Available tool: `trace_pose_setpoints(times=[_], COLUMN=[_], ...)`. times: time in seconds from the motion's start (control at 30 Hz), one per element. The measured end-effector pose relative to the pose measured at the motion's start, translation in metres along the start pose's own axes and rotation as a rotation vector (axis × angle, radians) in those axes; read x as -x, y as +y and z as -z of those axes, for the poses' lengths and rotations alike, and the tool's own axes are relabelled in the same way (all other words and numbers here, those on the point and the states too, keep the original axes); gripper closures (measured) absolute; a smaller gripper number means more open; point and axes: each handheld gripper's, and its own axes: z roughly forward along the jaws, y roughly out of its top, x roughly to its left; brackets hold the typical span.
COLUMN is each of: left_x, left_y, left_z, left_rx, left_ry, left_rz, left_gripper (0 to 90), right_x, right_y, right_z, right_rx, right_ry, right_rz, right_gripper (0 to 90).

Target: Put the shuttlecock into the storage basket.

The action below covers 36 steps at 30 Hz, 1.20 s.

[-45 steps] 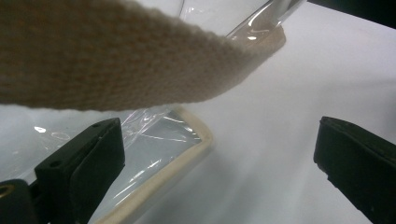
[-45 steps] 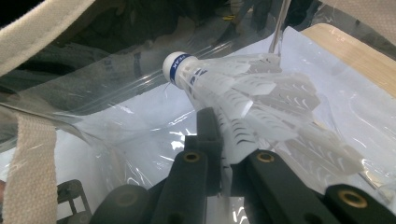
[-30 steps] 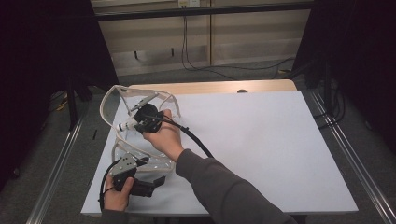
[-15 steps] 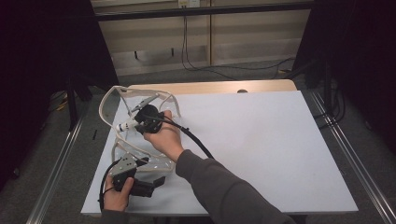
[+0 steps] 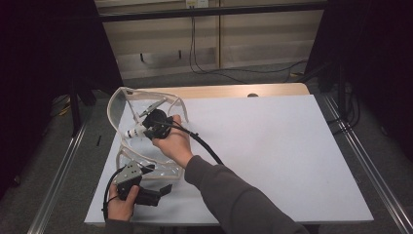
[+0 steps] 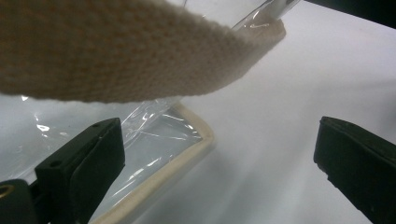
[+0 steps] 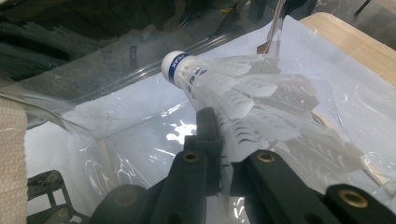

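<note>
Right gripper (image 7: 224, 163) clenched on the white feathered shuttlecock (image 7: 243, 88), blue-banded cork pointing away from the jaws, inside the clear plastic bag with cream trim (image 5: 122, 100). Crinkled bag wall close all round it. Left gripper (image 6: 219, 154) released, jaws wide, cream woven strap (image 6: 116, 51) just above, bag's trimmed edge between.

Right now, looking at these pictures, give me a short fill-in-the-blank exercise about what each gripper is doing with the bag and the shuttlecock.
1. The right gripper has its jaws shut on the skirt of a white feathered ____.
2. The shuttlecock's cork tip carries a ____ band.
3. The clear plastic bag has a woven strap of ____ colour.
4. The left gripper's jaws stand ____.

Missing words: shuttlecock; blue; cream; open
</note>
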Motion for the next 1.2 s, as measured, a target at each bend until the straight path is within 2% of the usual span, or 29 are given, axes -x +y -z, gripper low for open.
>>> trace_pose_setpoints(times=[0.7, 1.2], left_x=[0.0002, 0.0000], left_y=[-0.0003, -0.0005], left_z=[0.0005, 0.0005], left_rx=[0.001, 0.000], left_ry=[0.001, 0.002], left_rz=[0.000, -0.001], left_gripper=[2.0, 2.0], right_x=[0.0007, 0.0020], right_y=[-0.0018, -0.0032], right_z=[-0.0027, -0.0054], right_rx=[-0.019, -0.041], right_ry=[0.005, 0.011], right_rz=[0.021, 0.019], right_gripper=[87.8, 87.7])
